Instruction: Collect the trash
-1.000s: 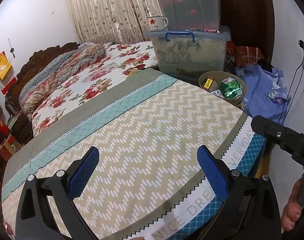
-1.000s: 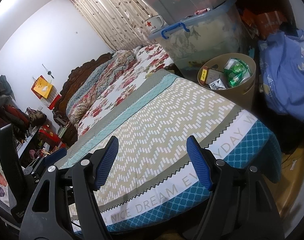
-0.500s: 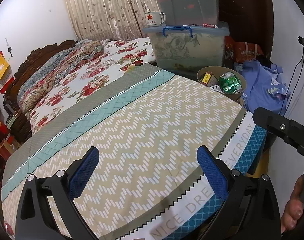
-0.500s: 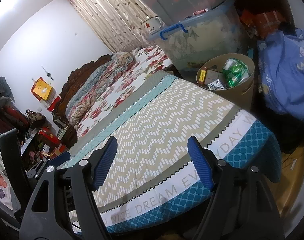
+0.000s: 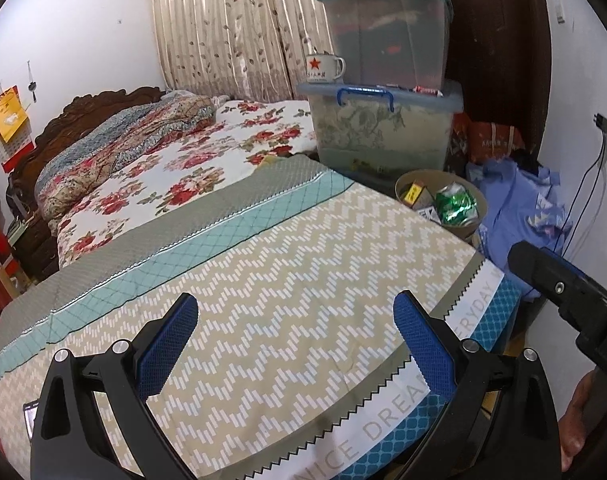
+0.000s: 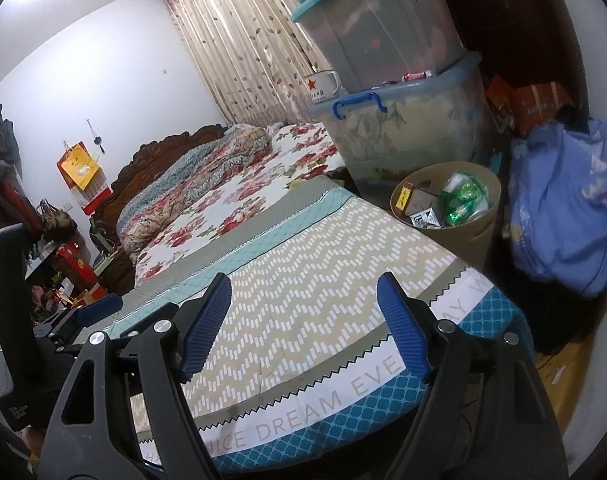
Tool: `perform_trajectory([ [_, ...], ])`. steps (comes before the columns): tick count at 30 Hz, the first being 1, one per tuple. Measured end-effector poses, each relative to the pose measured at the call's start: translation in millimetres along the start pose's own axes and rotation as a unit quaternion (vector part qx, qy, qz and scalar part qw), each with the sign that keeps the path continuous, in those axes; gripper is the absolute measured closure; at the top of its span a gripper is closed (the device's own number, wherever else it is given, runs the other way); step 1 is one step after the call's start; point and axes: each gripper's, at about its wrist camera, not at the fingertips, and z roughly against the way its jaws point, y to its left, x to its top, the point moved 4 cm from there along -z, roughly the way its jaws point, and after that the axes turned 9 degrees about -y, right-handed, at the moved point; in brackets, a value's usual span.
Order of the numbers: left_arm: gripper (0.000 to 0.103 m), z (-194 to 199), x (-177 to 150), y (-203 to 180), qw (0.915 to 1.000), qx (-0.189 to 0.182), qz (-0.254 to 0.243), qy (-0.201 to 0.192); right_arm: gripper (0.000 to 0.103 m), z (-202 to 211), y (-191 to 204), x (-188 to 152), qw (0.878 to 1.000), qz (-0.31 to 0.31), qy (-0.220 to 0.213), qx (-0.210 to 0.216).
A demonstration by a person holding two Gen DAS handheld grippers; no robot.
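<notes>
Left wrist view first: the left gripper (image 5: pixel 295 338) hangs over the foot of the bed (image 5: pixel 287 280), jaws spread wide with nothing between them but the zigzag cover. The landmark here is the tan trash bin (image 5: pixel 477 204), sitting on the floor off the bed's far corner, just in front of the stacked storage boxes (image 5: pixel 383 128). It already holds a green wrapper (image 5: pixel 455 206) and a small yellow-labelled box (image 5: pixel 414 194). No loose trash is visible on the cover on this side of the bin. The other tool pokes in at the right edge, nearer the camera than the bin.

Right wrist view: the right gripper (image 6: pixel 303 322) is also over the foot of the bed, and its jaws have just been opening, with nothing between them. Same bin (image 6: pixel 479 248), with the blue cloth bundle (image 6: pixel 563 216) right next to it and an enamel mug (image 6: pixel 321 85) up on the lower box lid behind it.

My take: everything visible seems binned, so this looks like scan-for-more time. I'd keep both jaws released, sweep the views along the bed edge and the floor around the bin, and only commit once an actual piece turns up. The mug and the blue bundle near the bin are not trash, so leave them alone.
</notes>
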Motion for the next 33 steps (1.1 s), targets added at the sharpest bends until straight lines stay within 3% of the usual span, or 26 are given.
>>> perform_trajectory([
  [13, 0.009, 13.9, 5.7, 15.1, 0.9995, 0.009, 0.02, -0.024, 0.024, 7.3, 12.3, 3.3, 1.0, 0.013, -0.016, 0.002],
  [33, 0.009, 18.0, 8.3, 16.4, 0.9994, 0.011, 0.014, -0.029, 0.023, 9.8, 16.2, 2.9, 1.0, 0.009, -0.017, 0.004],
])
